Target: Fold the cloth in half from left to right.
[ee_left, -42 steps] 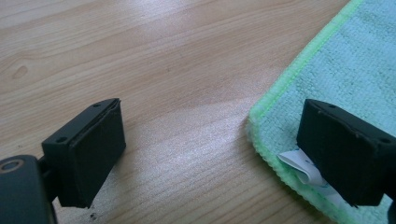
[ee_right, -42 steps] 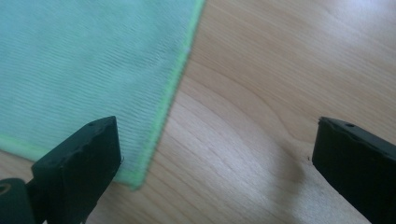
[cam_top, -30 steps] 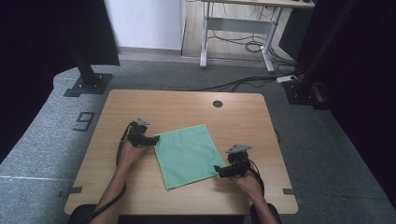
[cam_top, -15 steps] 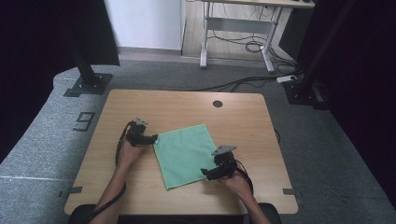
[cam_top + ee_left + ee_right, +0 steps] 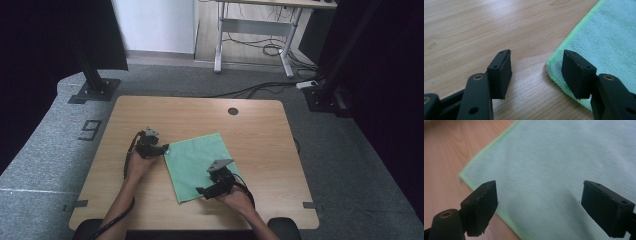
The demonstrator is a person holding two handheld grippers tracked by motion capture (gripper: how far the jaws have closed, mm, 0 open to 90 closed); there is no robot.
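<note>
Both grippers gape: left gripper at the green cloth's corner, right gripper over its near edge.

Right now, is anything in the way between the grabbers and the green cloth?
Nothing visible. The left gripper has its open jaws around a corner of the green cloth; the right gripper hangs open over its near edge.

High view: person cut off by bottom edge, forearms only; right gripper covers part of the green cloth near its front edge, jaw gap too small to read there. Left gripper tips too small to tell if touching the cloth corner. Left gripper view: cloth runs off right + top edges, right jaw hides some of its hem. Right gripper view: cloth soft/blurred, cut by top + right edges; table blurred at top left.
</note>
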